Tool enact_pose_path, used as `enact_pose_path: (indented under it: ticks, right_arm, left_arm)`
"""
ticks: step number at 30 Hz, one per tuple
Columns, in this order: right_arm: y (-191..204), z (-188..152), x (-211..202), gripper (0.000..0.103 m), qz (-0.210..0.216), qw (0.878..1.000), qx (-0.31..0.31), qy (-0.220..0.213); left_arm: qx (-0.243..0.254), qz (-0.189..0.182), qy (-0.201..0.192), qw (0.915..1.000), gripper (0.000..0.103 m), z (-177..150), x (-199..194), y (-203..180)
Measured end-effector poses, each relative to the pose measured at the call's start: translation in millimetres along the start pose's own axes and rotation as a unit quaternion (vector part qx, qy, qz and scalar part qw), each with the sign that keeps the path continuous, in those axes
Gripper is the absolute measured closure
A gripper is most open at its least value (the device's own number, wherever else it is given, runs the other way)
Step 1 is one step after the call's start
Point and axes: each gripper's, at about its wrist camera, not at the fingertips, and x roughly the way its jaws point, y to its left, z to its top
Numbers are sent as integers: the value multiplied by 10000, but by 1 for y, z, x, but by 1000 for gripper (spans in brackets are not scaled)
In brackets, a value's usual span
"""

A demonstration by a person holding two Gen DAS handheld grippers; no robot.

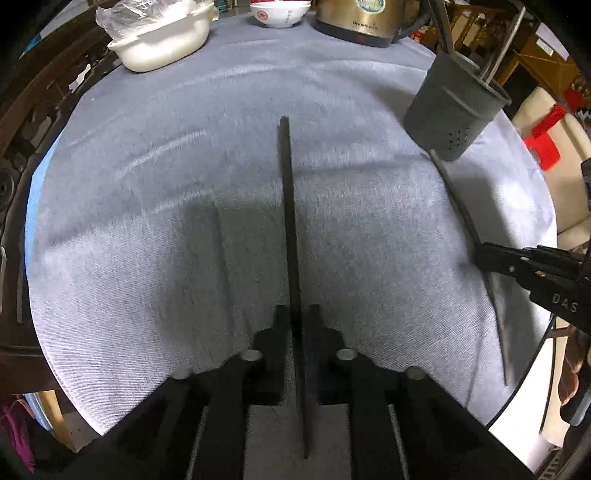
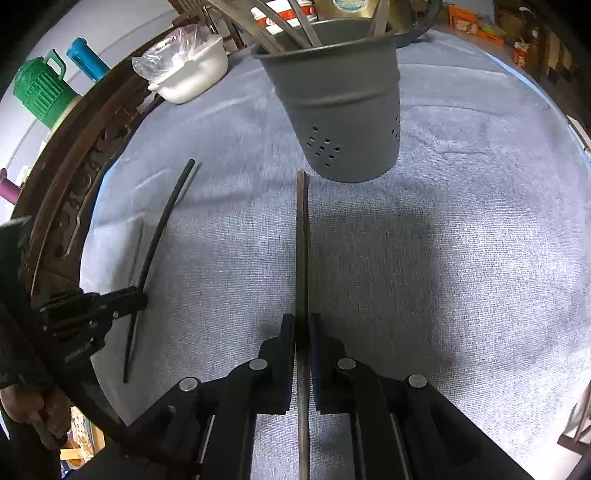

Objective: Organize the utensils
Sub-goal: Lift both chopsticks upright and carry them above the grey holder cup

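My left gripper is shut on a thin black chopstick that runs straight ahead between its fingers. In the right wrist view this gripper holds the black chopstick a little above the cloth, with its shadow beside it. My right gripper is shut on a brownish chopstick whose tip nearly reaches the grey perforated utensil holder. The holder stands upright with several metal utensils in it. From the left wrist, the right gripper and its chopstick sit at the right, below the holder.
A grey-blue cloth covers the round table. At the back stand a white dish with a plastic bag, a white bowl and a metal kettle. A carved wooden chair borders the left. A person's hand holds the left gripper.
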Motion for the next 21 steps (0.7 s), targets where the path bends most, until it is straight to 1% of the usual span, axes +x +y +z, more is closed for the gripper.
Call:
enact_pose_path:
  ticks: [2,5,7,9,11,12,13,14,16,17,19,21]
  right_arm:
    - [2,7,-2,93,-47,10000,-17,14]
    - [5,19,-8,93,-130,9998,26,-113]
    - [7,31,-7,93,-213,9997,30,-114]
    - [10,38,0,93,-277,9996,-4,3]
    - [14,43,14,92,-450,9987,-52,223]
    - [12,43,18,92,-456,9986,-33,281]
    - [14,43,18,92,-499,9985,-104,186]
    - [15,43,19,92,-531,9982,-176,217]
    - [15,42,19,94,-539,9979,-215,282]
    - [15,42,19,95,-574,9972,-330,350]
    - [15,40,19,95,-615,9962,-430,438]
    - [11,41,19,93,-534,9966,-383,496]
  left_arm:
    - [-170,-133,-144,9997,66,9,-11,3]
    - [-304,-112,-275,9991,62,29,-16,4]
    - [-347,10,-179,9992,62,41,-9,5]
    - [-377,89,64,9992,62,50,5,2]
    - [-354,131,254,9990,63,53,18,1]
    - [-233,221,172,9993,76,52,17,-3]
    - [-154,268,203,9993,91,54,20,-3]
    - [-137,298,223,9992,96,51,18,-2]
    - [-199,53,327,9993,96,47,16,3]
    - [-234,-33,364,9991,96,42,15,6]
    - [-260,-140,439,9986,96,30,11,13]
    - [-264,-185,557,9979,96,25,9,13]
